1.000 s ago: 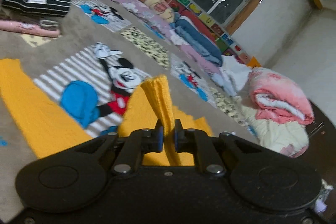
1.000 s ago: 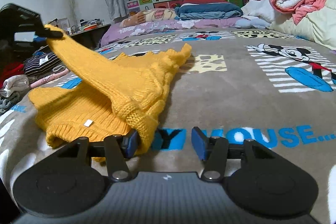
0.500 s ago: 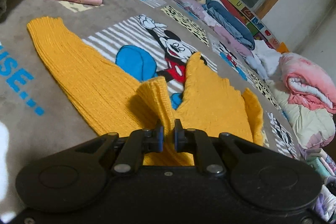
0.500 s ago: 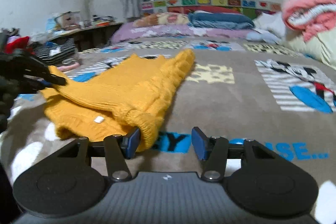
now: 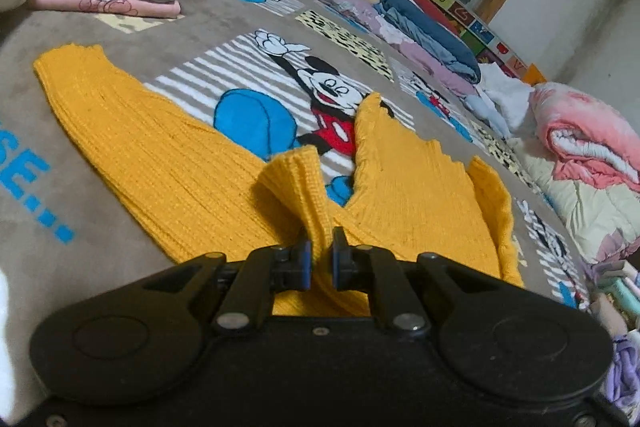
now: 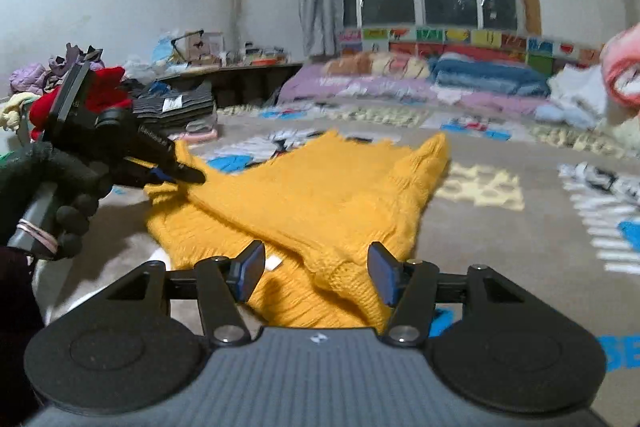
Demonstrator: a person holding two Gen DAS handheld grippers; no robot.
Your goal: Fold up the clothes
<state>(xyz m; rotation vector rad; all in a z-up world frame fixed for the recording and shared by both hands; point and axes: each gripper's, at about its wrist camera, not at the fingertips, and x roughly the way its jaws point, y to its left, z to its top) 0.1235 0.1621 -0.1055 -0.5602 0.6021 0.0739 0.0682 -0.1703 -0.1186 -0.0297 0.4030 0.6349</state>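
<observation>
The left gripper (image 5: 319,259) is clamped on a fold of the yellow sweater (image 6: 320,195), whose nearest bunched edge lies between the right gripper (image 6: 316,269) jaws (wide apart).

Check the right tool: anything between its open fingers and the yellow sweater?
Nothing visible. The right tool is open with a fold of the yellow sweater already lying between its fingers, no other item in the gap. The left tool is shut on the sweater's other edge, off to the side.
</observation>
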